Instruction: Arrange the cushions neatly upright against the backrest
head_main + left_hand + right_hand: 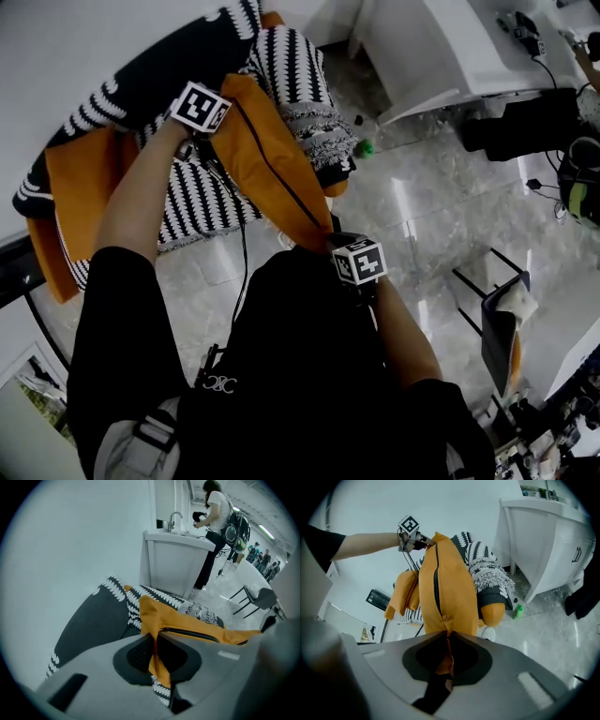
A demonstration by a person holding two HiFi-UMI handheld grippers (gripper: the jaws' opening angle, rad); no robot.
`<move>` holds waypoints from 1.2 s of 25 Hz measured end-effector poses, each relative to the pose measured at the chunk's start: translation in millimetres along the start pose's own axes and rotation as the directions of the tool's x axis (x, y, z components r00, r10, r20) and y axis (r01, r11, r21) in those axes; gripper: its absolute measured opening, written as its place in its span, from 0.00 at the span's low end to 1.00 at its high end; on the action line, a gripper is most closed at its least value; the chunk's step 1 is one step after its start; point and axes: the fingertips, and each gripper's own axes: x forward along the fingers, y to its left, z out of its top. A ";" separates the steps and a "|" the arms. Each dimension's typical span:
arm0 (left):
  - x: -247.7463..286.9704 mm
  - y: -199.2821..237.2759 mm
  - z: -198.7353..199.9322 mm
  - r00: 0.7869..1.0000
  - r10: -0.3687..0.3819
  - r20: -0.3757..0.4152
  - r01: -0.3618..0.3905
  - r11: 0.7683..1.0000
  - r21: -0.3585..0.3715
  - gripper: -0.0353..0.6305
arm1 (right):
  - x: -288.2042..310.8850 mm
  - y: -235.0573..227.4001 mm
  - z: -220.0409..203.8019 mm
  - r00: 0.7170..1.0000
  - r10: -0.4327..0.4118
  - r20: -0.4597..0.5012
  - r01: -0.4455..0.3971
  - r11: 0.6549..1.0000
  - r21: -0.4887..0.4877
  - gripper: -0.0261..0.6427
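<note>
**Layout of the cushions and their surroundings.** The zipped cushion was held at two opposite ends. Its far end was clamped in the left tool and its near end in the right tool. Behind and beneath it, further cushions were piled. To the right of the pile, a cabinet stood on the floor. A small bottle was placed on the floor between pile and cabinet. A chair stood well apart from these, at the near right.
</note>
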 end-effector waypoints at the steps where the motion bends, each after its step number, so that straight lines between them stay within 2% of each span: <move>1: -8.4 3.6 -6.7 1.000 0.003 -0.004 -0.003 1.000 -0.021 0.10 | -3.0 0.9 3.0 1.000 0.009 0.004 -0.009 1.000 -0.010 0.09; 7: -88.2 33.1 -60.6 0.995 0.091 0.049 -0.082 0.982 -0.169 0.10 | -25.1 16.0 36.2 1.000 0.003 0.023 0.001 0.986 -0.168 0.09; 14: -198.4 59.9 -132.0 0.979 0.195 0.067 -0.170 0.946 -0.277 0.10 | -51.0 54.5 90.1 0.996 -0.061 0.065 0.079 0.943 -0.322 0.09; 17: -233.9 72.2 -170.5 0.969 0.240 0.063 -0.206 0.918 -0.340 0.10 | -55.4 67.8 129.4 0.991 -0.082 0.104 0.117 0.909 -0.399 0.09; 21: -276.6 80.6 -218.1 0.952 0.296 0.077 -0.231 0.862 -0.451 0.10 | -59.8 85.0 196.3 0.978 -0.119 0.170 0.191 0.838 -0.512 0.09; 24: -295.3 81.6 -249.4 0.940 0.332 0.084 -0.243 0.820 -0.518 0.10 | -58.1 99.9 243.9 0.973 -0.103 0.208 0.202 0.820 -0.536 0.09; 27: -298.3 83.2 -270.2 0.936 0.342 0.086 -0.238 0.793 -0.561 0.10 | -62.8 112.2 294.7 0.957 -0.138 0.257 0.264 0.785 -0.561 0.09; 30: -296.9 81.2 -275.1 0.935 0.344 0.092 -0.226 0.773 -0.593 0.10 | -62.1 116.5 339.3 0.946 -0.153 0.286 0.301 0.745 -0.595 0.09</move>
